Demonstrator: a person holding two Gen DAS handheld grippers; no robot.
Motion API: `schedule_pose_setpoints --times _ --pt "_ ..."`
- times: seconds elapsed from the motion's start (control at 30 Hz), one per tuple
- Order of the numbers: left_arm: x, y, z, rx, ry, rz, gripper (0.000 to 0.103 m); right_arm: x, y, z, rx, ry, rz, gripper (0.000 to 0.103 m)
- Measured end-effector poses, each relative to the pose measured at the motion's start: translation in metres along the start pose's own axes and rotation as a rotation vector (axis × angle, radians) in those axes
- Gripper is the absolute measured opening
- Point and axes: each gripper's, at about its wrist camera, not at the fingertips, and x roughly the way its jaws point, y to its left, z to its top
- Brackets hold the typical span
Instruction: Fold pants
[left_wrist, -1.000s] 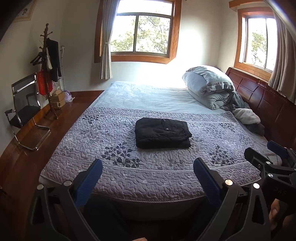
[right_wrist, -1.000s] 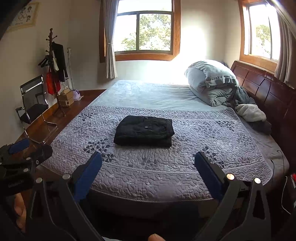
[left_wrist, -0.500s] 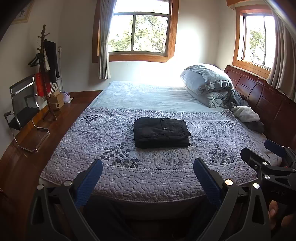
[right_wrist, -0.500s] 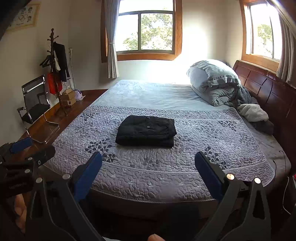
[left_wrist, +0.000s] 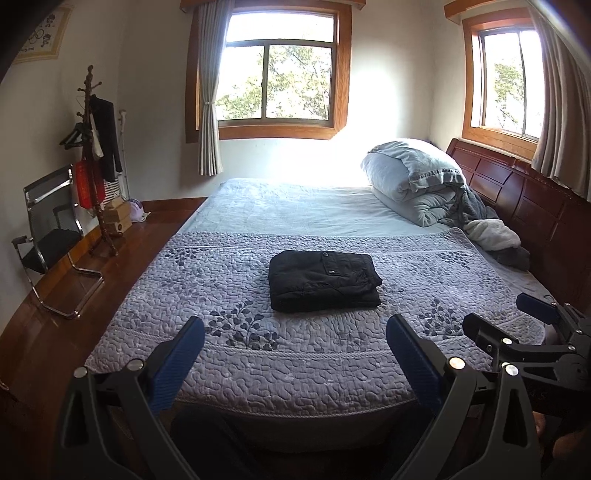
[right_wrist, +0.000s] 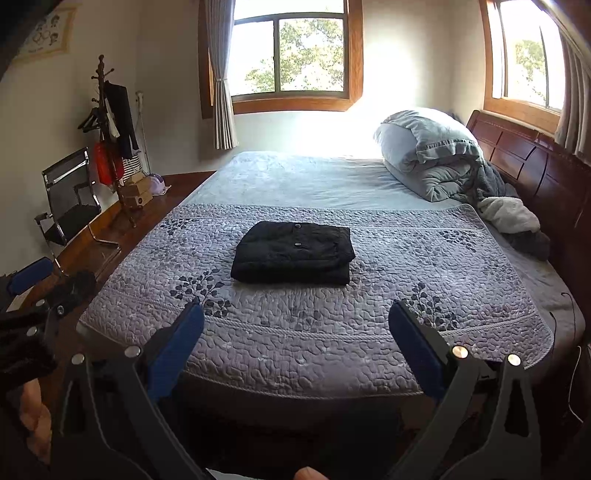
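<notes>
Left wrist view: black pants (left_wrist: 324, 280) folded into a compact rectangle, lying mid-quilt (left_wrist: 258, 354) on the bed. Left claw (left_wrist: 295, 350) and right claw (right_wrist: 295, 339) both spread wide, empty, well short of the pants. Folding seemingly finished; nothing obvious left.

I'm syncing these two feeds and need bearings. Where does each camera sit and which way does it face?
Left wrist: at the bed's foot, facing the folded pants; shows the open left gripper, and the right gripper at right.
Right wrist: same stance, further right; shows the open right gripper.
Shared: pants, quilt, window.
</notes>
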Motion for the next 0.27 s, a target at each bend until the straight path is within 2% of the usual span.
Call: schedule_pose_setpoints --times 0.1,0.27 --pt "0.006 0.0011 0.0008 -0.013 0.038 -0.015 0.099 0.0 -0.001 0.0006 0.003 -0.001 -0.002 0.1" --pt "0.007 0.0021 0.0003 -0.013 0.042 -0.01 0.099 -0.0011 -0.0032 0.001 0.007 -0.005 -0.007 0.1"
